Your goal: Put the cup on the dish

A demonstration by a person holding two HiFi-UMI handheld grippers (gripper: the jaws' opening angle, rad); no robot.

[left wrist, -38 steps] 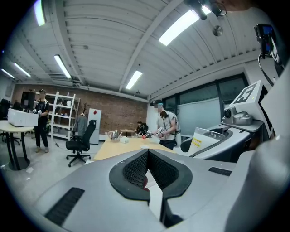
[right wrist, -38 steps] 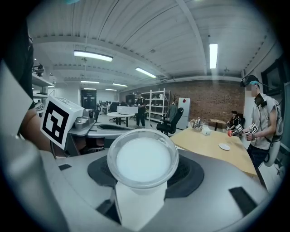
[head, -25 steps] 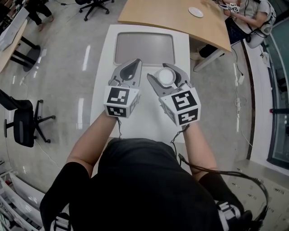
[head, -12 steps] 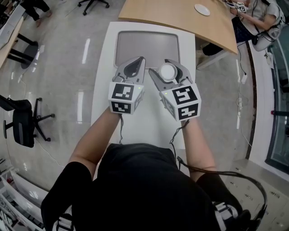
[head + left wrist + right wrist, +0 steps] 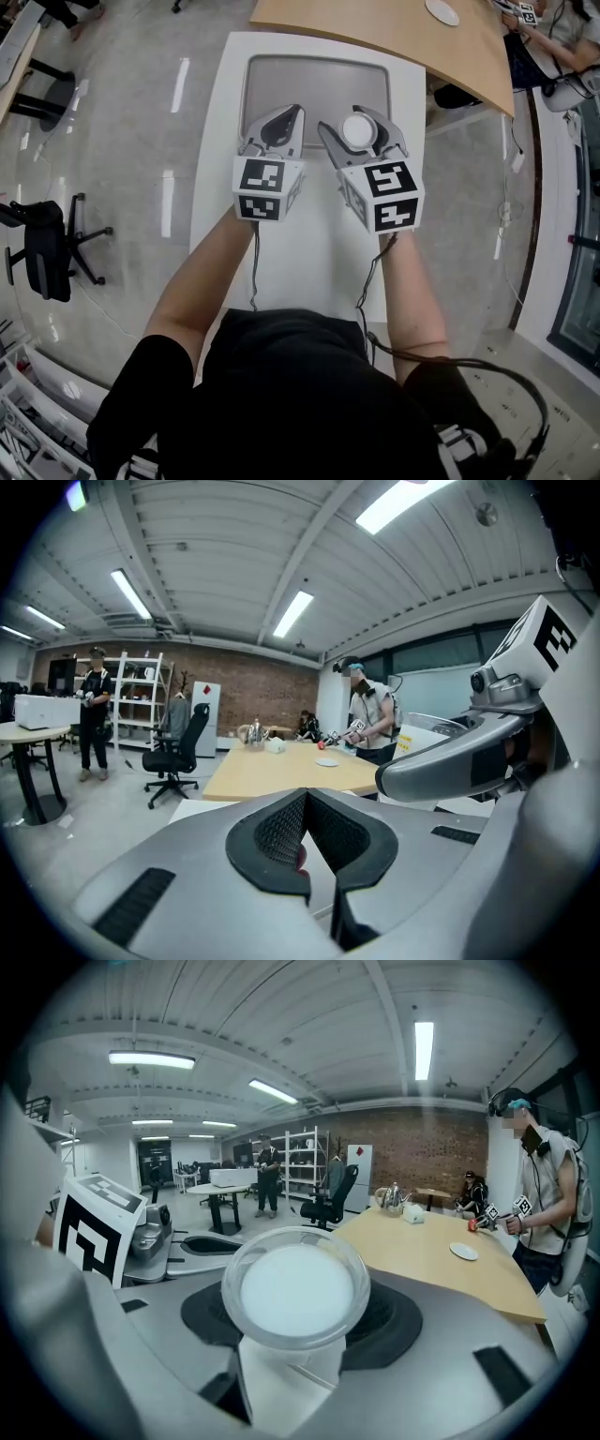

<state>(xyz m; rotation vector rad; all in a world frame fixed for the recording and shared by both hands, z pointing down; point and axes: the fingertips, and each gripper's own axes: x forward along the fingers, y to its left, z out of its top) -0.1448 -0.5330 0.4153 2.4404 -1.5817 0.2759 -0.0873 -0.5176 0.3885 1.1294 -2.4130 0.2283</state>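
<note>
The cup is in the fingers of the right gripper. The fingers are shut on its sides and hold it up, off the white tabletop. The cup stands straight. It has a round clear rim and looks white inside. I cannot tell if there is something in it or if that is just the bottom.

Seen from the head view, the cup is over the near edge of a flat grey tray. The tray lies on the tabletop, just past both grippers. I think this tray is the dish for the cup, as it is the only such thing on this tabletop. There is also a small white plate, but it is far off on a wooden table where other people work.

The left gripper is beside the right one, close but not touching. Its fingers are closed together with nothing in them.

So the picking up is done. The step now is carrying the cup to the tray. The next move, I think, is to bring the cup a bit more forward, over the middle of the tray. Then it should go down slowly and stay straight. The fingers should open only when the bottom sits flat on the tray, or the cup may tip.
</note>
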